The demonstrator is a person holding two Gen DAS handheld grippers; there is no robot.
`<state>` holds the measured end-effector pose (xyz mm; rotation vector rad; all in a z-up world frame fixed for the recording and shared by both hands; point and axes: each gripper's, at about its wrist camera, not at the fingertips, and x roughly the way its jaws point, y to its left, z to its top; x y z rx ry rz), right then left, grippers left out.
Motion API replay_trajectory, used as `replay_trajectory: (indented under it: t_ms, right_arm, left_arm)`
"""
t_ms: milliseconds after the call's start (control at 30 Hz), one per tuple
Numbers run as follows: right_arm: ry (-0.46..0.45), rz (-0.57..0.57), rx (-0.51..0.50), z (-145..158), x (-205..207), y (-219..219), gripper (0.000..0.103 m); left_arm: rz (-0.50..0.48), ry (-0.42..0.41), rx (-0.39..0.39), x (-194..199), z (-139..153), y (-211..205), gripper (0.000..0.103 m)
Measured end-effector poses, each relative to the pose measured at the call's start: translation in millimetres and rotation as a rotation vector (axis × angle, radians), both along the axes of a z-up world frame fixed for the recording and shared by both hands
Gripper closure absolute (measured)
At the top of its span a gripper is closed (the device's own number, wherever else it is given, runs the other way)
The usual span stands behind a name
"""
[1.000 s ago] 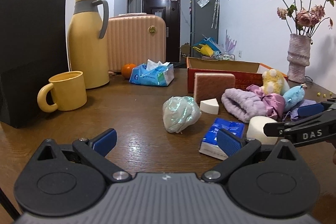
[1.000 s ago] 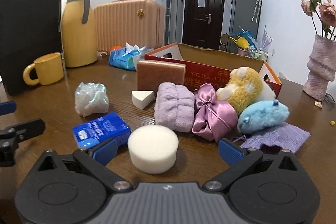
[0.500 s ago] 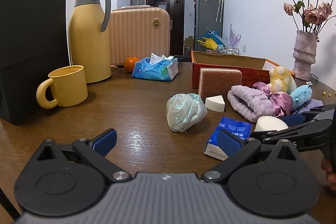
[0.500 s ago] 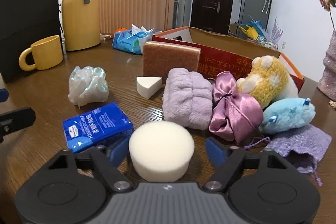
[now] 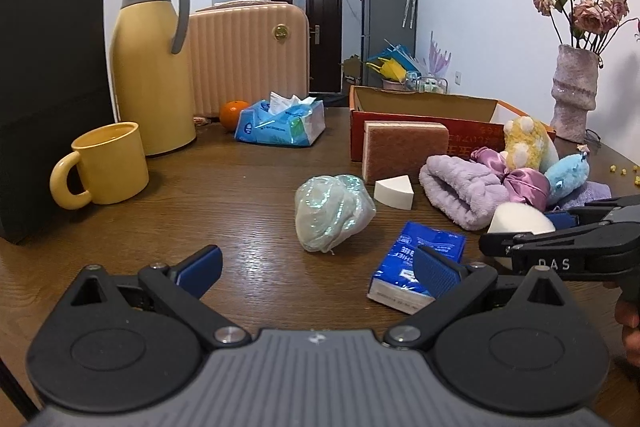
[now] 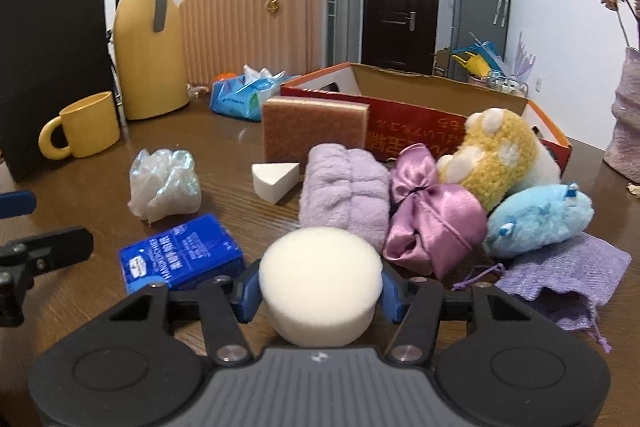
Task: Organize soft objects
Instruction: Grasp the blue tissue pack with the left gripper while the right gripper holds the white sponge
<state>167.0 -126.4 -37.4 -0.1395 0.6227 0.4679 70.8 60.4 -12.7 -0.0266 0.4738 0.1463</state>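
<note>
My right gripper (image 6: 320, 293) is shut on a round white sponge (image 6: 320, 279), its blue pads pressed on both sides; the sponge also shows in the left wrist view (image 5: 520, 221). Behind it lie a lilac towel roll (image 6: 344, 183), a pink satin pouch (image 6: 432, 219), a yellow plush (image 6: 496, 155), a blue plush (image 6: 540, 219), a purple knit bag (image 6: 568, 275), a white wedge sponge (image 6: 276, 177) and a brown scouring sponge (image 6: 316, 127). The open red cardboard box (image 6: 420, 125) stands behind them. My left gripper (image 5: 316, 267) is open and empty, low over the table, short of the crumpled plastic wad (image 5: 332, 211).
A blue tissue packet (image 5: 416, 267) lies by my left gripper's right finger. A yellow mug (image 5: 104, 163), yellow thermos (image 5: 152, 67), black paper bag (image 5: 48, 87), pink suitcase (image 5: 248, 59), orange (image 5: 233, 113) and wipes pack (image 5: 280, 125) stand at left and back. A vase (image 5: 574, 91) is far right.
My right gripper moved forward around the round white sponge and closed on it. My left gripper stayed open and shifted slightly.
</note>
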Motion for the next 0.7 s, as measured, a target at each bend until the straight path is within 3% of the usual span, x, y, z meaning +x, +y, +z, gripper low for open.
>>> replay_trajectory:
  t_ms: [700]
  right_arm:
    - [-0.051, -0.122, 0.053, 10, -2, -49, 0.047]
  left_arm:
    - [-0.147, 0.147, -0.022, 54, -8, -36, 0.0]
